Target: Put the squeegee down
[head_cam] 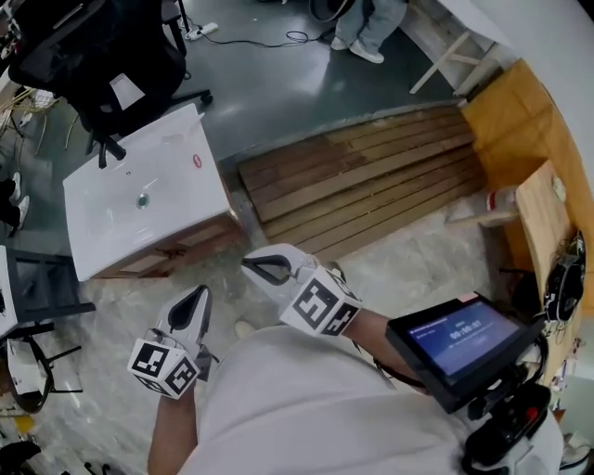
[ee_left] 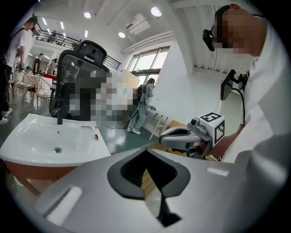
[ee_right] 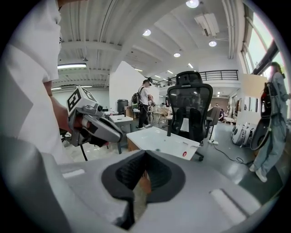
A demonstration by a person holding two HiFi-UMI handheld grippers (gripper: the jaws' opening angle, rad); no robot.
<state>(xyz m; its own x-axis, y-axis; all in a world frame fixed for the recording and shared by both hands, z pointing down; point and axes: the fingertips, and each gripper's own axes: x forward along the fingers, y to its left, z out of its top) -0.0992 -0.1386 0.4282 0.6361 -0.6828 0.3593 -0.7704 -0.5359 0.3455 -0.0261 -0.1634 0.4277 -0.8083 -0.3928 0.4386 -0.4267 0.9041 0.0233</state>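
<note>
No squeegee shows in any view. My left gripper (head_cam: 198,296) is held close to my body over the stone floor, its jaws shut with nothing between them. My right gripper (head_cam: 256,267) hovers just to its right, also shut and empty. In the left gripper view the left gripper's (ee_left: 146,152) closed tips point toward the white sink basin (ee_left: 50,143), and the right gripper (ee_left: 170,136) hangs off to the right. In the right gripper view the right gripper's (ee_right: 144,157) tips meet, with the left gripper (ee_right: 113,132) at the left.
The white sink basin (head_cam: 121,213) with a black faucet (head_cam: 100,148) sits on a wooden cabinet ahead left. A black office chair (head_cam: 102,56) stands behind it. Wooden slats (head_cam: 371,176) lie ahead right. A screen (head_cam: 459,339) is mounted at my right. A person's legs (head_cam: 367,28) are far ahead.
</note>
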